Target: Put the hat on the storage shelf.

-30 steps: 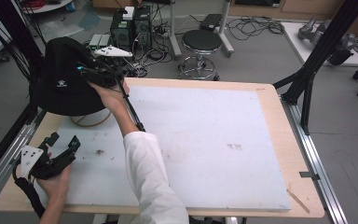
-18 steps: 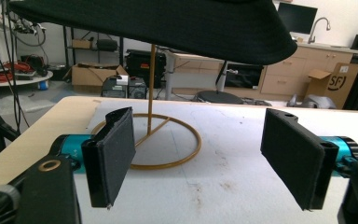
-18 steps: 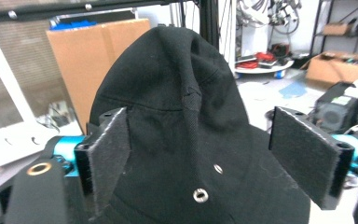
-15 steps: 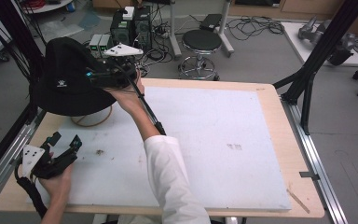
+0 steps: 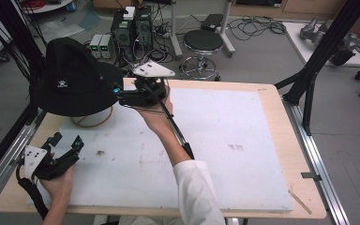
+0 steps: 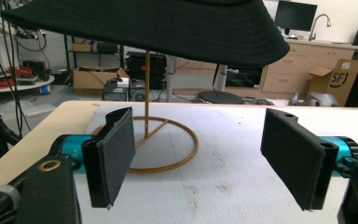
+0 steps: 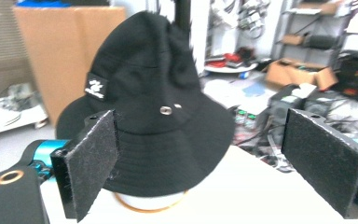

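A black bucket hat (image 5: 72, 77) is being kept off the desk (image 5: 272, 101) on a gold wire stand (image 6: 168, 140) at the far left corner — presumably to hold its shape. The right gripper (image 5: 122, 96) is being held beside the brim, jaws wide apart and empty, likely for a grasp. The left gripper (image 5: 68, 147) is being kept near the front left corner — equally wide, holding nothing.
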